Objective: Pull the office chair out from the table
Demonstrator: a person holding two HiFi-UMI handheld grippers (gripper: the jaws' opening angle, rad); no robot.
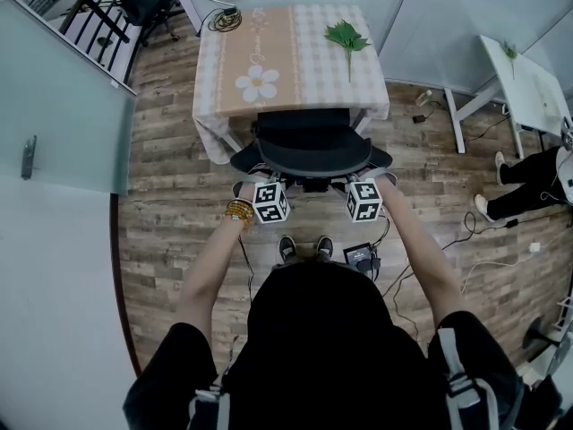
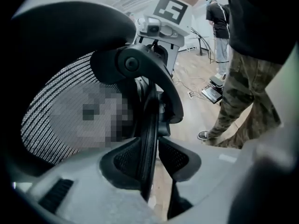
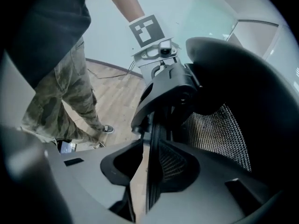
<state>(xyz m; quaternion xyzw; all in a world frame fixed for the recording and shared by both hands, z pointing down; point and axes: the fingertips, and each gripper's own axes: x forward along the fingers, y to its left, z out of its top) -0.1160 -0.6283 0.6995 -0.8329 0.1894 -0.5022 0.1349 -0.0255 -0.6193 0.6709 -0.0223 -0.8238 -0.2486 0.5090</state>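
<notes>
The black office chair (image 1: 309, 150) stands tucked against the table (image 1: 269, 52), which wears a checked cloth with a daisy print. My left gripper (image 1: 261, 176) is at the left side of the chair's backrest and my right gripper (image 1: 372, 176) at the right side. In the left gripper view the gripper (image 2: 152, 157) is shut on the thin black backrest rim (image 2: 148, 120), with the mesh (image 2: 46, 120) beside it. In the right gripper view the gripper (image 3: 152, 164) is likewise shut on the rim (image 3: 154, 139). Each view shows the other gripper's marker cube higher up.
A green leafy sprig (image 1: 347, 38) lies on the table. Cables and a small device (image 1: 361, 256) lie on the wooden floor by my feet. At the right are a white table (image 1: 528, 83) and a person's legs (image 1: 528, 173). A glass partition (image 1: 63, 106) stands left.
</notes>
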